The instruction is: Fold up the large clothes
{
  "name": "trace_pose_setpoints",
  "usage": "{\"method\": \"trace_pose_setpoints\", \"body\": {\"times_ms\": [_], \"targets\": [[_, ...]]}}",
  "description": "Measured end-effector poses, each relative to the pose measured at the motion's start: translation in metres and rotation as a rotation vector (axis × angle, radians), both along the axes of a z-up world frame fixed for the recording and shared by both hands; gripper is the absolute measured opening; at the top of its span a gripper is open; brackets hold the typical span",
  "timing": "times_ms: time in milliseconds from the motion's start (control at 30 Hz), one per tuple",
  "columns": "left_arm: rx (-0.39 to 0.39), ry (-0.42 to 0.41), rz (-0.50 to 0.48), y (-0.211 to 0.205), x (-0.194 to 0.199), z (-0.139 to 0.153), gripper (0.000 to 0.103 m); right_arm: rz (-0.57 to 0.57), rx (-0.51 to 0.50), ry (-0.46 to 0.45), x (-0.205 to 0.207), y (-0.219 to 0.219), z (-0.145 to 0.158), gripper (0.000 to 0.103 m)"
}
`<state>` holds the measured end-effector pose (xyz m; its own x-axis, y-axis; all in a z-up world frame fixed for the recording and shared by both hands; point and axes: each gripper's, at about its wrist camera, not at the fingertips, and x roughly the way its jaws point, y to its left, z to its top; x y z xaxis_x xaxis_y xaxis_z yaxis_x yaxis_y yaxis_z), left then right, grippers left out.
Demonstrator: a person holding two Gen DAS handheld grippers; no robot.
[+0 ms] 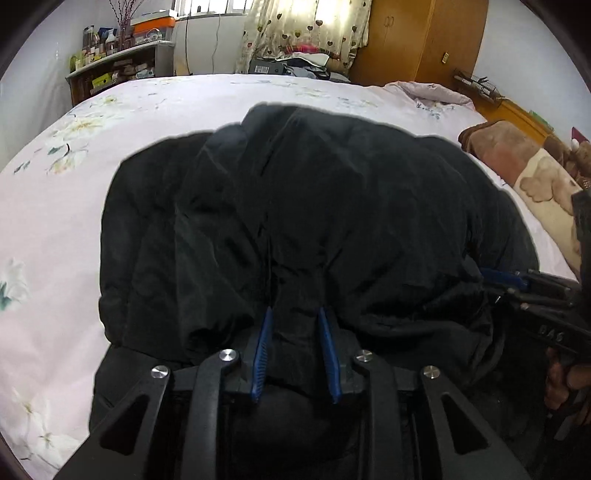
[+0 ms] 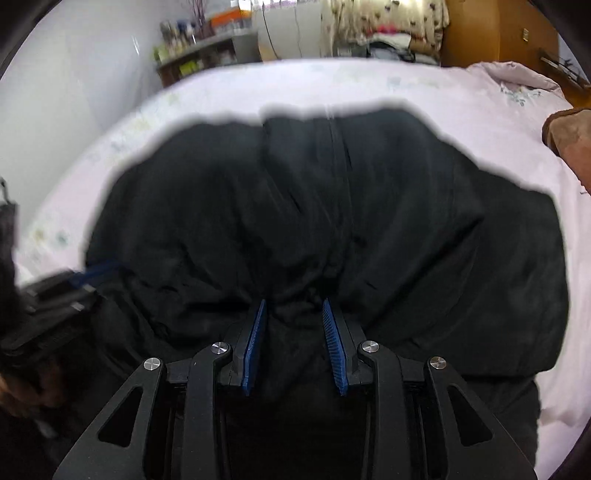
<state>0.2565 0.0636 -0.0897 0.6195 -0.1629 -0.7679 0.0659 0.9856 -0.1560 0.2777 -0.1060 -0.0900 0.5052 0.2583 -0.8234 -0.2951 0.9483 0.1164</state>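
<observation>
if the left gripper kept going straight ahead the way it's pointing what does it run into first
The left gripper is already clamped on the black coat, so going on it would push into the coat's bunched bulk first. Beyond lies the floral bedsheet, though depth is hard to judge.

Floral pink bedsheet [image 1: 110,110], cluttered shelf [image 1: 118,66], heart-print curtain [image 1: 306,26], wooden wardrobe [image 1: 417,40], brown blanket [image 1: 517,158]

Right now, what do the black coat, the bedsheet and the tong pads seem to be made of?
Coat: looks like padded synthetic shell, matte with a slight sheen; puffy creases.
Bedsheet: probably woven cotton, pale pink with a floral print, matte.
Pads on the left tongs: blue, ribbed, likely rubber or soft plastic.
</observation>
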Motion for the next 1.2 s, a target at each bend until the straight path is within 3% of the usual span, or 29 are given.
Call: {"method": "trace_pose_setpoints", "body": {"times_ms": [200,267,433,567,633,700,833,967,1100,1200], "targets": [[0.024,0.024,0.0,-0.005,0.003,0.007,0.028,-0.014,-0.002,0.028,0.0,-0.003,-0.011,0.031],[0.009,0.021,0.003,-0.004,-0.005,0.027,0.028,-0.026,0.002,0.025,-0.002,-0.005,0.004,0.031],[-0.092,-0.081,-0.066,-0.017,-0.039,0.056,0.028,-0.016,0.09,-0.081,-0.036,-0.011,0.043,0.031],[-0.042,0.021,-0.105,-0.037,-0.027,0.018,0.028,0.001,0.029,0.013,-0.03,-0.005,0.007,0.031],[-0.076,0.058,-0.082,-0.029,-0.02,-0.003,0.028,-0.017,0.055,0.062,-0.021,-0.013,-0.012,0.031],[-0.109,0.053,-0.073,-0.023,-0.018,-0.007,0.028,-0.024,0.093,0.068,-0.018,-0.02,-0.018,0.031],[-0.09,0.054,-0.077,-0.021,-0.019,-0.005,0.028,-0.008,0.064,0.056,-0.02,-0.017,-0.02,0.031],[-0.077,0.047,-0.118,-0.02,-0.028,0.022,0.028,-0.009,0.082,0.013,-0.026,-0.016,0.01,0.031],[-0.064,-0.066,-0.13,-0.013,-0.024,0.058,0.029,-0.029,0.107,-0.12,-0.024,-0.034,0.053,0.031],[0.017,-0.143,-0.103,-0.006,0.007,0.076,0.034,-0.055,0.081,-0.175,0.005,-0.042,0.069,0.031]]}}
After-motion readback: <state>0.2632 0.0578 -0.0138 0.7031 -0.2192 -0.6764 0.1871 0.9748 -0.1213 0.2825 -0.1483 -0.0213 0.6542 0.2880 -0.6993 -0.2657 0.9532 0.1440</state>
